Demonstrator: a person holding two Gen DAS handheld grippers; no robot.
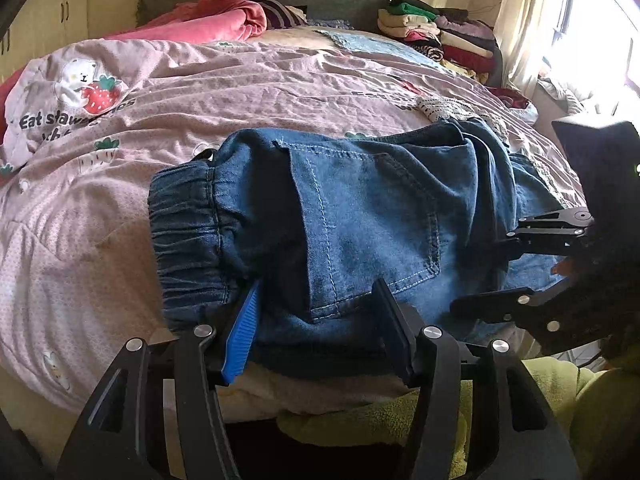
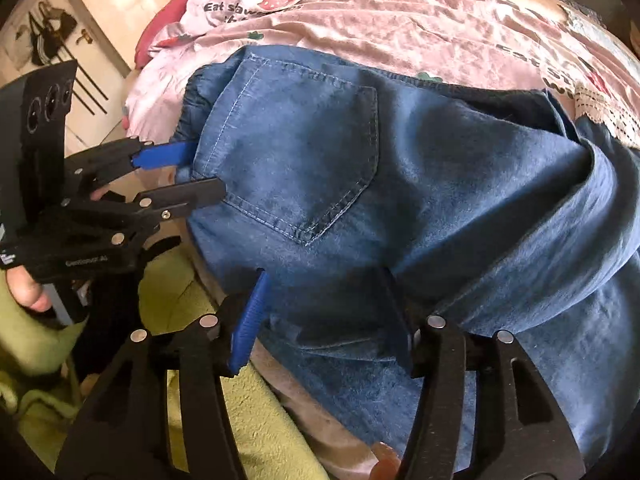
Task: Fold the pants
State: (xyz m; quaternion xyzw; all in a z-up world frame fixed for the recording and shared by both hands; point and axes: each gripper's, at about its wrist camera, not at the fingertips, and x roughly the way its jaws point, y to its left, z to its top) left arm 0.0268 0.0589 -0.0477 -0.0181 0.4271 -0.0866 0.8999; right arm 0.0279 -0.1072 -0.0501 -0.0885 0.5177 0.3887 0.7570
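The blue denim pants (image 1: pixel 360 216) are lying folded on the pink printed quilt (image 1: pixel 240 92) of a bed, close to its near edge, with the elastic waistband (image 1: pixel 188 232) pointing left in the left wrist view and a back pocket (image 2: pixel 304 160) facing up. The left gripper (image 1: pixel 316 320) is sitting at the near edge of the pants by the waistband, its jaws standing partly apart; the denim is lying between the blue pad (image 1: pixel 242 340) and the black finger, and the pads are not pressing on it. The right gripper (image 2: pixel 324 304) is resting farther along the same near edge, its jaws likewise parted over a fold of cloth without pinching it. Beyond the pants, a stack of folded clothes (image 1: pixel 444 36) is sitting at the far right corner of the bed and a crumpled pink garment (image 1: pixel 224 12) is lying at the headboard. A yellow-green fleece sleeve (image 2: pixel 36 380) is showing behind the grippers.
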